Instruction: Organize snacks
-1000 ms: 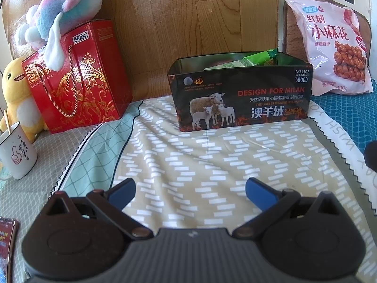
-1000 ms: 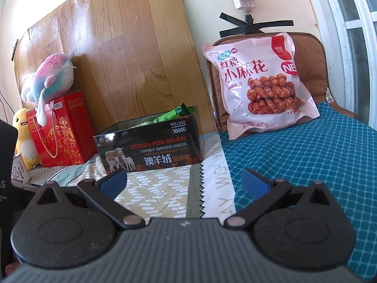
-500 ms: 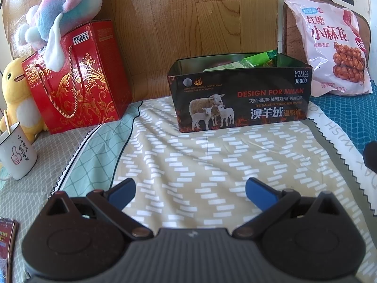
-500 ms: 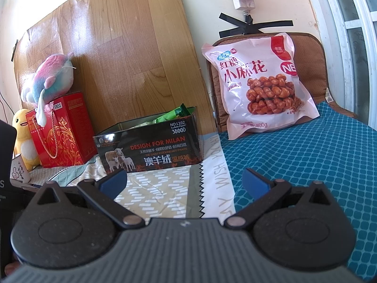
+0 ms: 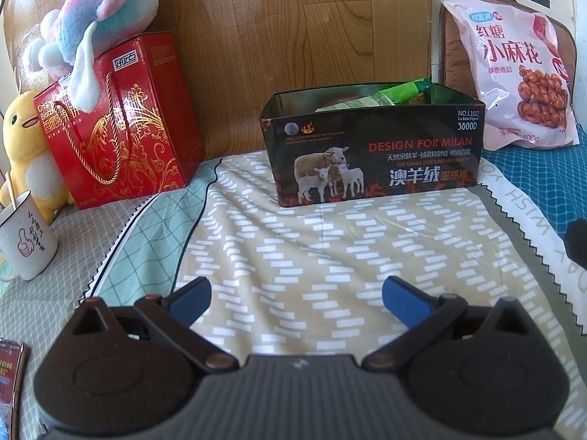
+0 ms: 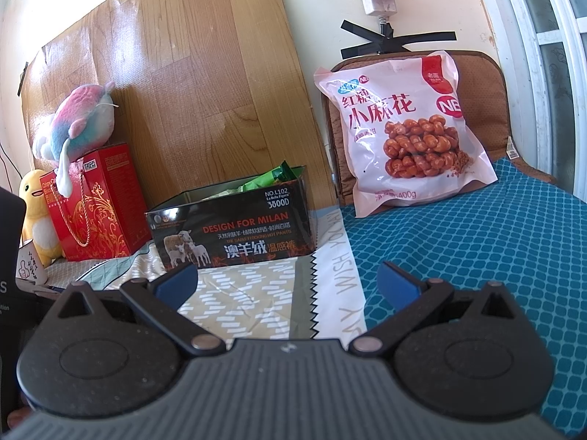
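**Both tools hang open, pink bag left to collect**

Nothing has really moved over the last second: both views match the earlier frames almost exactly, apart from a slight drift in the right wrist view.

The left tool [image 5: 296,295] hovers with its blue pads spread wide and empty above the patterned bedsheet [image 5: 293,256], facing the black box [image 5: 370,154], which already holds green snack packets [image 5: 403,93]. The right tool [image 6: 290,280] is likewise wide and empty, low over the bed, with the pink snack bag [image 6: 400,132] well ahead of it, leaning upright against a brown cushion [image 6: 488,84].

That bag looks like the remaining item. For a good pick, the right tool should probably approach high and pinch the bag's flat top seam or a side edge, not the puffed middle, which would likely slip or crush the twists inside. The box is narrow, so the bag may need to go in edge first.
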The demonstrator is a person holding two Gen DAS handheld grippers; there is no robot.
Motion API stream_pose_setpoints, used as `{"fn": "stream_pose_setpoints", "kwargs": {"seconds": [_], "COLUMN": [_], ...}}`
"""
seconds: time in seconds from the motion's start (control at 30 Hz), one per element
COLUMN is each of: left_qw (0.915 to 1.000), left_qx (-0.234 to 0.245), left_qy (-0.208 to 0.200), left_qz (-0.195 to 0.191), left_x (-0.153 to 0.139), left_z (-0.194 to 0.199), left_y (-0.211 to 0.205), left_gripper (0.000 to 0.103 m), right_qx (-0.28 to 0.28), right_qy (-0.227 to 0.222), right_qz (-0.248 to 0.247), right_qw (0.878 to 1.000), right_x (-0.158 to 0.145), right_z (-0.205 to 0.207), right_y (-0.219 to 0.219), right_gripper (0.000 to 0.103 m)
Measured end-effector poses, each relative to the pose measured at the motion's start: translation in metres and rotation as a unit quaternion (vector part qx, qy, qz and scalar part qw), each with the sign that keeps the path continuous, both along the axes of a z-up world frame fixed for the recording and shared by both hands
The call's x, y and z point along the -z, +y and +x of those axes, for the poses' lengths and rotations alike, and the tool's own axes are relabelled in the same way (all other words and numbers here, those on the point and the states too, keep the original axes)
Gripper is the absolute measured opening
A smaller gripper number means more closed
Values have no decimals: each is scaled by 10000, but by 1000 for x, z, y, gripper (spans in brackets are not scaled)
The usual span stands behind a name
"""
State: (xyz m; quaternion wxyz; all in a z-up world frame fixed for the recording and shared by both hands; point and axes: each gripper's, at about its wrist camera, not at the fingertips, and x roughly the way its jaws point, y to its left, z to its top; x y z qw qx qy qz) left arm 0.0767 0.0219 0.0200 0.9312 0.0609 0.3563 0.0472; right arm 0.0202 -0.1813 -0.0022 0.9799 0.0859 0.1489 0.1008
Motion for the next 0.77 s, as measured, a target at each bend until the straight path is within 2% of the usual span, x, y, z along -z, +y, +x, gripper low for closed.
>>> {"fn": "stream_pose_setpoints", "kwargs": {"seconds": [0.47, 0.63, 0.77], "left_qw": [9999, 9997, 9992], "left_qx": [94, 192, 286], "left_qy": [-16, -171, -208], "left_qz": [-40, -18, -192], "left_x": [-2, -3, -6], "left_z": [0, -4, -4], "left_y": [-1, -1, 1], "left_gripper": [103, 103, 103], "right_qx": [3, 1, 3], "right_qy": [0, -1, -1], "right_qz": [-1, -2, -2], "right_qw": [10000, 10000, 10000], "right_x": [0, 0, 0], "right_z": [0, 0, 0], "right_y": [0, 0, 0], "right_gripper": [103, 103, 103]}}
